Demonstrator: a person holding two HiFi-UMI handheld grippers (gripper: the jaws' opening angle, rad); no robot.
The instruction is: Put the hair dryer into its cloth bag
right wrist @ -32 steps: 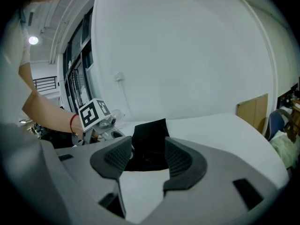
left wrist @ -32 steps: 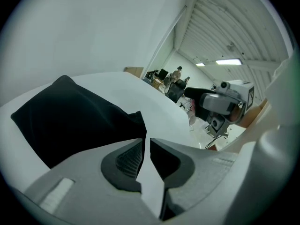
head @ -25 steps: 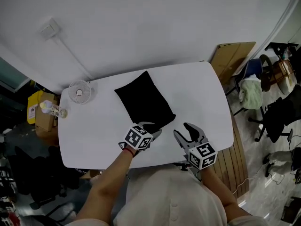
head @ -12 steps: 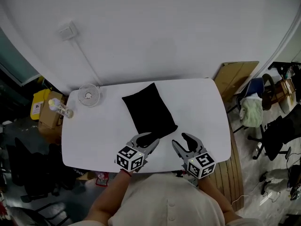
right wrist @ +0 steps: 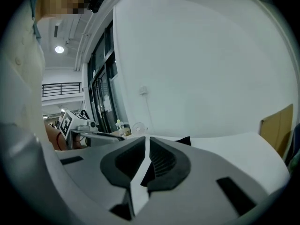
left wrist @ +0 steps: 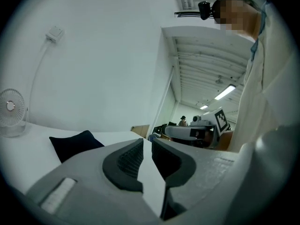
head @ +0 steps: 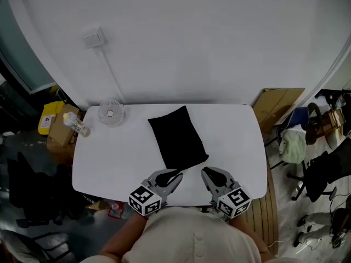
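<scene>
As the left gripper [head: 173, 175] and right gripper [head: 206, 172] lift off the cloth bag [head: 178, 137], empty jaws just closing, left to a slit, right nearly together, the bagging looks finished.

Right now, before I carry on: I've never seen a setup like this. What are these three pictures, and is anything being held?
There is no robot here. A person holds a two-jaw gripper in each hand. The overhead picture comes from a camera on the person's head, looking down. In it the left gripper and right gripper show at the bottom, at the table's near edge. The other two pictures come from cameras riding on each gripper, looking along its jaws. On the white table lies a black cloth bag, and a small fan stands at the far left corner. Both grippers' jaws have just been closing with nothing between them. The right is shut and the left shows a narrow gap. Nothing is held, and no hair dryer shows.
</scene>
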